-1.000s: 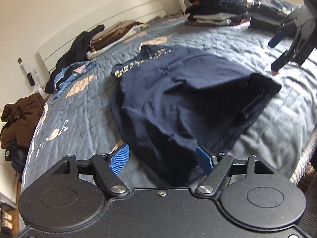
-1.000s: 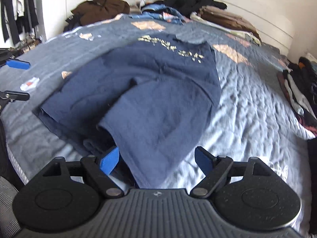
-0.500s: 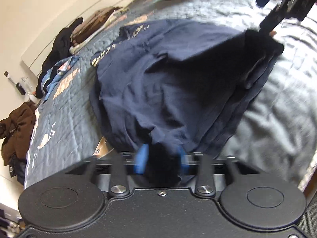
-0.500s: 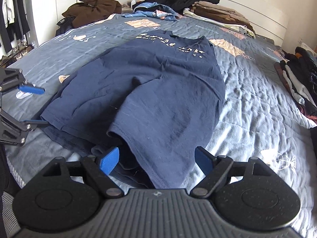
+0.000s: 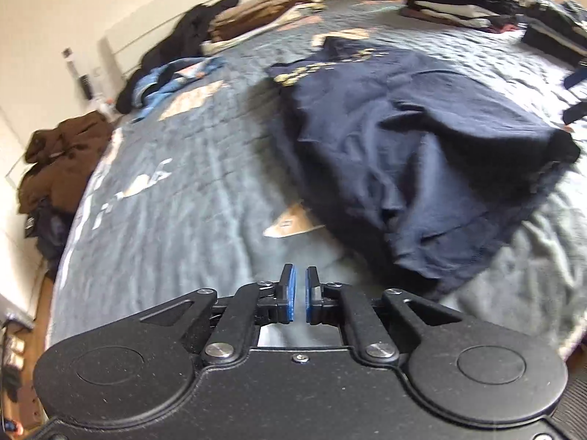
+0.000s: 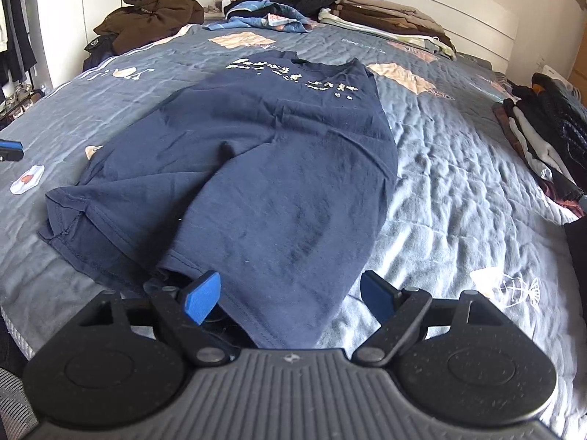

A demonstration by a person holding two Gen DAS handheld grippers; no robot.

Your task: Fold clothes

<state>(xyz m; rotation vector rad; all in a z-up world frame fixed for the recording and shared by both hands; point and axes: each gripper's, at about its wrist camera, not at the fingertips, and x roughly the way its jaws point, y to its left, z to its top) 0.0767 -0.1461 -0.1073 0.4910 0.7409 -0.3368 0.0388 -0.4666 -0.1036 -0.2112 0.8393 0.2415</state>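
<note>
**Navy shirt lies clear of your left jaws, under your right ones**

Your left gripper [image 5: 300,299] has its blue pads drawn almost together, a thin slit between them and nothing caught in it. Only the grey-blue quilt [image 5: 176,227] shows beyond the tips. The navy T-shirt [image 5: 414,146] lies off to the right of those jaws and a little farther away, its nearest hem well apart from the pads. That view is blurred, so fine detail of the hem is hard to read.

Your right gripper [image 6: 290,297] stands wide open. The shirt [image 6: 264,168] spreads away from it across the quilt [image 6: 458,168], collar and pale print at the far end, and the near fold of cloth runs down between the two blue pads. The left pad sits against the edge of that fold; the right pad stands just beside the cloth, over bare quilt. Neither pad presses on it.

Around the bed: a brown garment [image 6: 154,14] at the far left, a folded pile [image 6: 389,18] along the headboard, and a stack of dark clothes [image 6: 546,124] at the right edge.
</note>
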